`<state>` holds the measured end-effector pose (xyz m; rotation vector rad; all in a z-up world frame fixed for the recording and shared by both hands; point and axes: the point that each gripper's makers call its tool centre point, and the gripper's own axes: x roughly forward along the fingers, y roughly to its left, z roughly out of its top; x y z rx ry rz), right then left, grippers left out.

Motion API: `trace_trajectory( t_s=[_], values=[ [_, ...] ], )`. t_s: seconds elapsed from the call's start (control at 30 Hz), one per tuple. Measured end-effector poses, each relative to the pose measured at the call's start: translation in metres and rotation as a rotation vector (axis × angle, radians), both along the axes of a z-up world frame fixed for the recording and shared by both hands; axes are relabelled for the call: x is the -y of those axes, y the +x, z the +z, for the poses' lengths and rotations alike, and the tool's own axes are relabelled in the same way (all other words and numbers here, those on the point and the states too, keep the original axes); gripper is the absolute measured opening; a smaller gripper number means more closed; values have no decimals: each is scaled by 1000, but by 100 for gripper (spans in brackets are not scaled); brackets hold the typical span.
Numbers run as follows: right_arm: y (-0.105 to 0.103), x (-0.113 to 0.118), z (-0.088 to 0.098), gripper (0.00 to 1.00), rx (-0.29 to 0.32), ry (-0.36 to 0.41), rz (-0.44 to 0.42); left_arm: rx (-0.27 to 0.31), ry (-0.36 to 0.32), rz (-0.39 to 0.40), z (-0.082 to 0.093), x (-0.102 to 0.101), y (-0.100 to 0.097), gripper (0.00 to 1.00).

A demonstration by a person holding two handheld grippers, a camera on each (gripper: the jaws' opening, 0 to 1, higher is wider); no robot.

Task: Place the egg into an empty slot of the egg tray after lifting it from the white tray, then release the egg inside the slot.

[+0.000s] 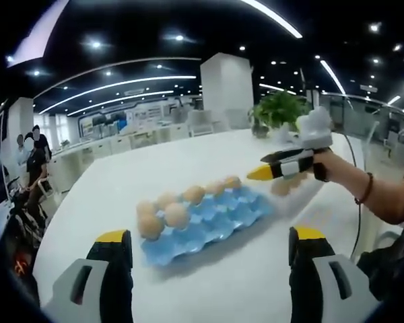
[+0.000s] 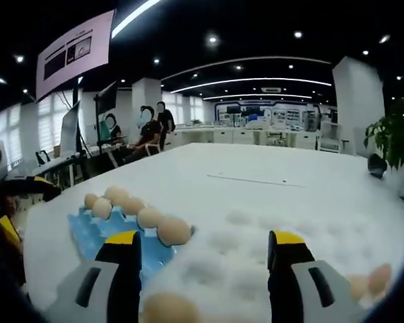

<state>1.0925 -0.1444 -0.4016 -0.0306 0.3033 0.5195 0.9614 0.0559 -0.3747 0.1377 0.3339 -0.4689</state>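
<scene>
Right gripper (image 2: 200, 269) (jaws apart) hovers over white tray (image 2: 256, 269) beside blue egg tray (image 2: 87, 235).

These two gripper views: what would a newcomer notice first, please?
The blue egg tray on the white table, with eggs along its far rows. Beside it lies the white tray, with an egg between the open right gripper jaws.

White tray (image 2: 256, 269) blurred, right edge cut off; egg (image 2: 168, 309) cut by bottom edge.
</scene>
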Motion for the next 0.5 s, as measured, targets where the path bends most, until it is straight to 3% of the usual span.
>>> trace_trajectory(
  t_s=[0.5],
  values=[
    [2, 47, -4, 79, -8, 2, -98, -2, -4, -20, 0, 7, 1, 98]
  ],
)
